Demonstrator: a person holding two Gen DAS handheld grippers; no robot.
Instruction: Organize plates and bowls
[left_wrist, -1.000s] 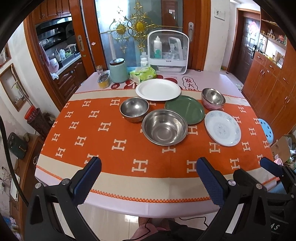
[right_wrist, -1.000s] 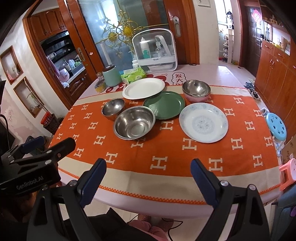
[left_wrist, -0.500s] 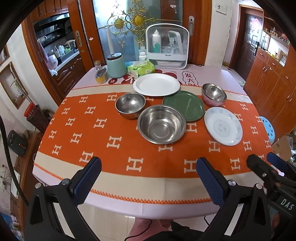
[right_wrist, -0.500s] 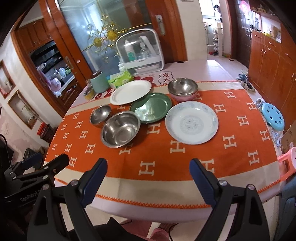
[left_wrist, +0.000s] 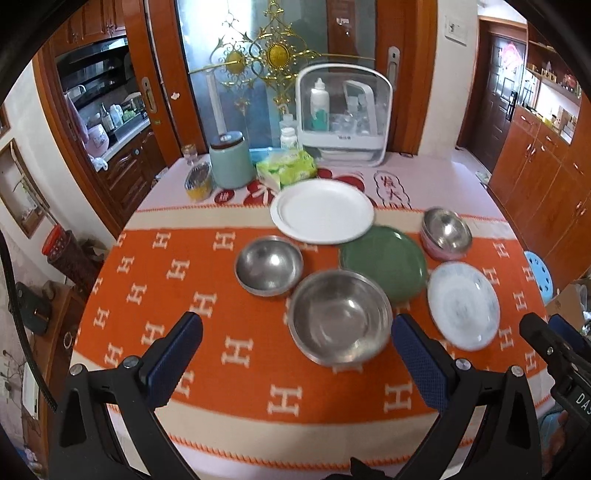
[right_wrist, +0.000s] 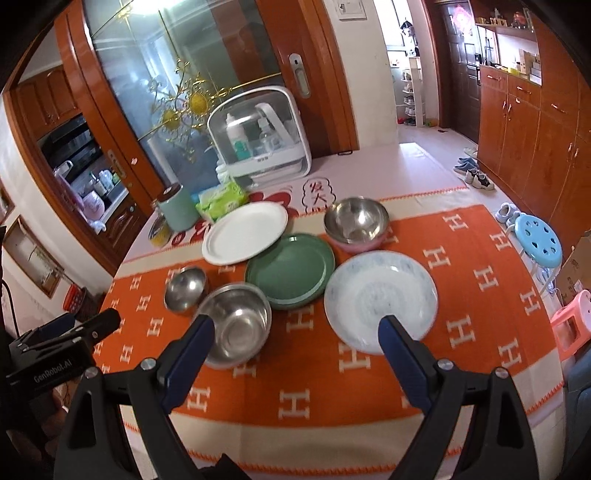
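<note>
Left tongs: my left gripper (left_wrist: 295, 347) is spread wide with nothing between the blue pads, hanging over the near part of the orange tablecloth (left_wrist: 155, 295).
Right tongs: my right gripper (right_wrist: 295, 345) is just as wide apart and empty, over the same near stretch of cloth. Each one shows up at the edge of the other's camera.
Big steel bowl: the big steel bowl (left_wrist: 340, 317) is the closest dish, sitting upright on the cloth. In the left view it's just past the right pad.
Patterned plate: the pale patterned plate (right_wrist: 380, 301) lies flat to the right of the big bowl, kinda blurry. In the right view my right finger overlaps its near rim, can't tell if it's touching.
Small steel bowl: the small steel bowl (left_wrist: 269, 266) is behind and to the left of the big one, right up against it.
Green plate: the green plate (right_wrist: 290, 270) sits mid-table between the big bowl and the patterned plate, a bit further back.
Pink bowl: a steel bowl (right_wrist: 356, 218) is nested inside a pink bowl (right_wrist: 360, 245), far right, just behind the patterned plate.
White plate: the white plate (left_wrist: 322, 211) is the furthest dish, its near edge lapping over the green plate's rim.
Back of table: a teal canister (left_wrist: 231, 160), a pack of tissues (left_wrist: 287, 169) and a white clear-fronted case (left_wrist: 345, 118) with bottles inside.
</note>
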